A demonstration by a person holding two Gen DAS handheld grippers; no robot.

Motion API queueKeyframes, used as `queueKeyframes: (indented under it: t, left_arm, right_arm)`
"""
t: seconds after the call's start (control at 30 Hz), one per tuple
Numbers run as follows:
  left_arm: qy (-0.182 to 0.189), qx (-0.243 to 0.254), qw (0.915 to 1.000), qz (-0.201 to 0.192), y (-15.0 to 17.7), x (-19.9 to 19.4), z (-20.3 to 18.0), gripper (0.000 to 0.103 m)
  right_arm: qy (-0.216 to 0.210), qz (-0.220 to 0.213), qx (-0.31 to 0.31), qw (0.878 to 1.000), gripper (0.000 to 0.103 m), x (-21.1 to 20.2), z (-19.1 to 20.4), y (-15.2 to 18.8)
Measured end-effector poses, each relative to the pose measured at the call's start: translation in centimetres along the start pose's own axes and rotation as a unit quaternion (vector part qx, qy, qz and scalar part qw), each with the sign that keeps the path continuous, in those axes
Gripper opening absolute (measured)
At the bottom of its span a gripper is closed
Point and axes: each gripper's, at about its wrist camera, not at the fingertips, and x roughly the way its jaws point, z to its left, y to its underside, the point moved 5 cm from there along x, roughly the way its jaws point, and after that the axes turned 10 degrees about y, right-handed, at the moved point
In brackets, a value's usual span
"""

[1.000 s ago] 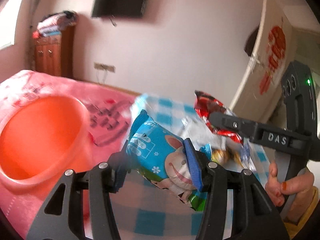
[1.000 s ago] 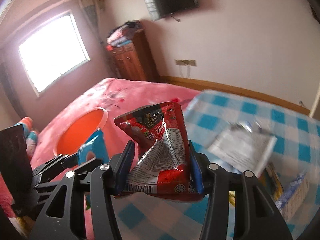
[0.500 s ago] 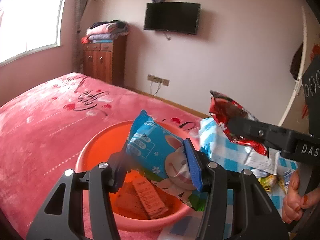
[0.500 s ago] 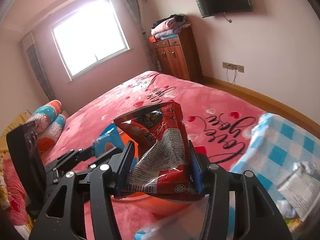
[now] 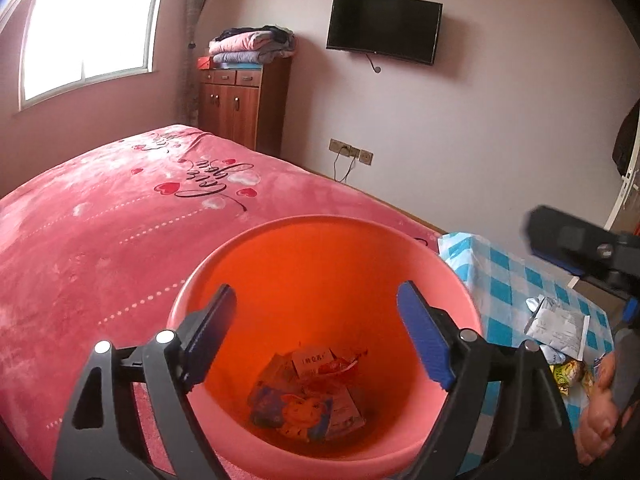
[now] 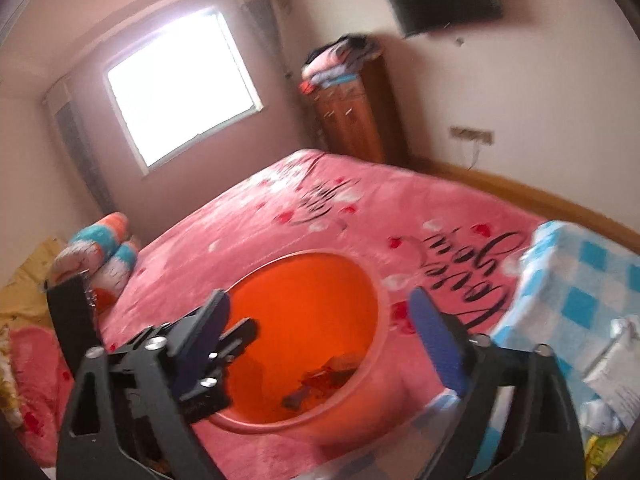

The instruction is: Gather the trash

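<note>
This is a bedroom in someone's home. A wide bed under a plush pink blanket printed with red hearts and black script [image 5: 120, 216] fills most of the floor, with striped roll pillows in blue, orange and white [image 6: 100, 256] at its head. Against the pale wall stands a brown wooden cabinet with drawers and doors [image 5: 244, 104], a pile of folded blankets and clothes [image 5: 252, 46] stacked on top. A flat black television [image 5: 384, 34] hangs on the wall above a row of sockets with a plugged-in cable [image 5: 352, 154]. Daylight pours through a large window [image 5: 88, 28] with a curtain beside it.
</note>
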Motion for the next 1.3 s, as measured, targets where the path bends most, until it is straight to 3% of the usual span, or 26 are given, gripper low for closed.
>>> queueKeyframes:
  t: [0.37,0.6,0.77,0.87,1.1,1.3]
  left_arm:
    - [0.020,0.047,0.9964,-0.068,-0.4,-2.4,-4.2,0.088]
    - [0.103,0.079,0.9880,-0.083,0.8,-3.2,-9.2,0.088]
    - [0.124,0.103,0.9837,-0.080,2.0,-3.3,-12.0,0.088]
    - [0.119,0.128,0.9820,-0.072,2.9,-3.1,-14.2,0.088]
    - [0.128,0.141,0.9806,-0.046,5.0,-2.2,-17.4,0.088]
    - [0.155,0.163,0.9738,-0.033,6.9,-2.0,-20.5,0.088]
  right_arm:
    - [0.083,-0.082,0.035,0.993,0.093,-6.1,-6.8,3.7]
    - [0.134,-0.134,0.048,0.981,0.098,-10.0,-10.8,6.6]
    - [0.164,-0.150,0.068,0.973,0.098,-12.3,-13.3,8.3]
    - [0.173,-0.155,0.085,0.969,0.098,-13.4,-14.9,9.4]
    - [0.192,-0.166,0.131,0.958,0.098,-16.0,-18.7,11.6]
    - [0.203,-0.166,0.169,0.950,0.098,-18.1,-22.0,13.5]
